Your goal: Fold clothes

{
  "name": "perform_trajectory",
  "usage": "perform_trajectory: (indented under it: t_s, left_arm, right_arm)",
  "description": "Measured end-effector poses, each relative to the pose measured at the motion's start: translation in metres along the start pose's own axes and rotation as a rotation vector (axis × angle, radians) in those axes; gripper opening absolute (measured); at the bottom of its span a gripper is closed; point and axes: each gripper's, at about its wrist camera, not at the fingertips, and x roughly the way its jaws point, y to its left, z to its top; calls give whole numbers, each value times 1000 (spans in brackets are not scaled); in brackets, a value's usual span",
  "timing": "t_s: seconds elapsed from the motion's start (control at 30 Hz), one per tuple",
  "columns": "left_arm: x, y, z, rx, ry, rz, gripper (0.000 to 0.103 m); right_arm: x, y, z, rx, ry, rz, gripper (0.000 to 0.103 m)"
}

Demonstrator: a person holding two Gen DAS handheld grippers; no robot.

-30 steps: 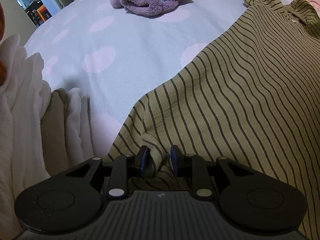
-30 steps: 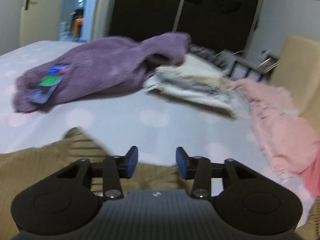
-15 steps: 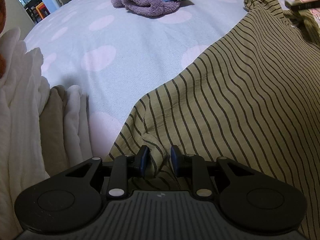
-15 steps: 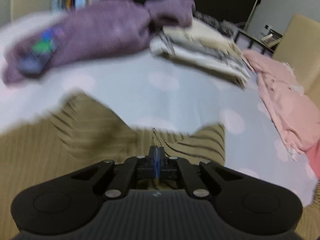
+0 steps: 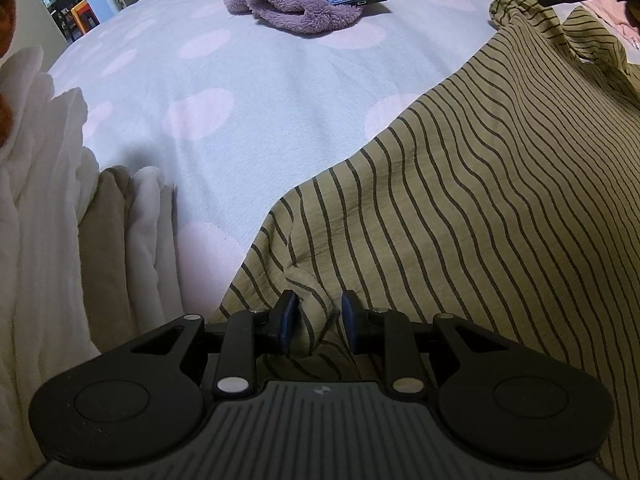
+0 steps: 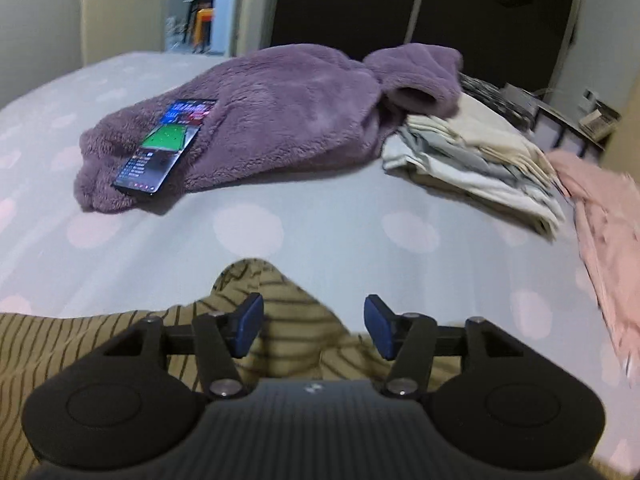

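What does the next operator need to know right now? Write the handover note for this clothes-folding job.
Left gripper: shut on a pinched fold of the olive striped garment, near its edge closest to the camera.
Right gripper: its fingers have just been opening; they now stand apart and empty above the garment's far corner.
Garment: spread across the polka-dot bedsheet, wrinkled, no fold visible in it yet.
Done: a stack of folded pale clothes lies farther along the bed.
Left: fold the striped garment; the purple fleece, with a phone on it, and the pink garment lie unfolded.
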Motion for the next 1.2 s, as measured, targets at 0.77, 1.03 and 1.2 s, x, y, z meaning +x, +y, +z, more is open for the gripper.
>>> perform_trajectory:
  t_s: [0.77,1.03,1.2]
  left_arm:
    - [-2,-1,-3,-7,-2,0,23]
    - [1,-1,-1,-5,1,0,23]
    - [0,-2,-1,-4,2,2,23]
  right_arm:
    - [9,-32,20,262,199,134,13]
    - [-7,-71,-24,483,105,89,34]
    - [2,-50,-52,374,162,96,34]
